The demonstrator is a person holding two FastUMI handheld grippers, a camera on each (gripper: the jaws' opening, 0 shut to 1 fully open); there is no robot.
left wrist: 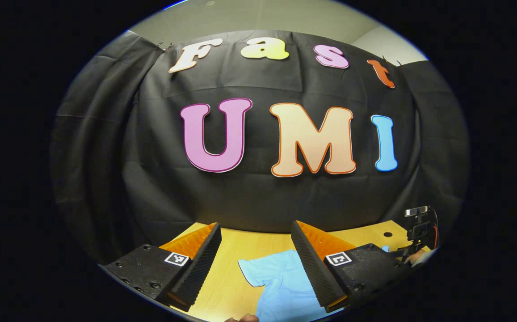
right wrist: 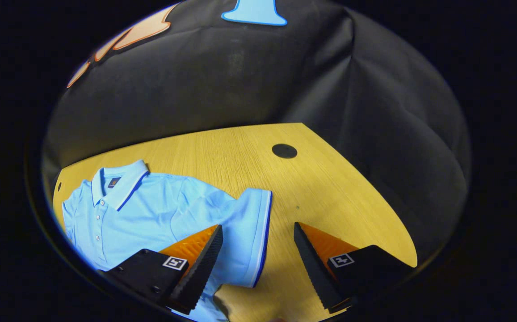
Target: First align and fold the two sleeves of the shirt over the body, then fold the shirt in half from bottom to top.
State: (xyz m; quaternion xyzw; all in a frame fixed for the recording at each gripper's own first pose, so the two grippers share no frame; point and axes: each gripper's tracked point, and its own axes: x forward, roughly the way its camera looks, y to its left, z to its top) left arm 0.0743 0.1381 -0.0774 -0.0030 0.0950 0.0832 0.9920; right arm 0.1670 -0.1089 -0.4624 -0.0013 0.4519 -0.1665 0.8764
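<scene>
Your left gripper (left wrist: 256, 264) and right gripper (right wrist: 258, 257) both hover with fingers spread apart above the light blue polo shirt (right wrist: 151, 210), which lies flat on the wooden table (right wrist: 321, 188).

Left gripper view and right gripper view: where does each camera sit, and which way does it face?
Left gripper view: rides the left hand-held gripper, open, facing level at the booth wall; shirt sleeve below, a fingertip at the bottom edge.
Right gripper view: rides the right hand-held gripper, open, tilted down at the table, above the shirt's sleeve.
Shared: shirt, table, wall.
</scene>
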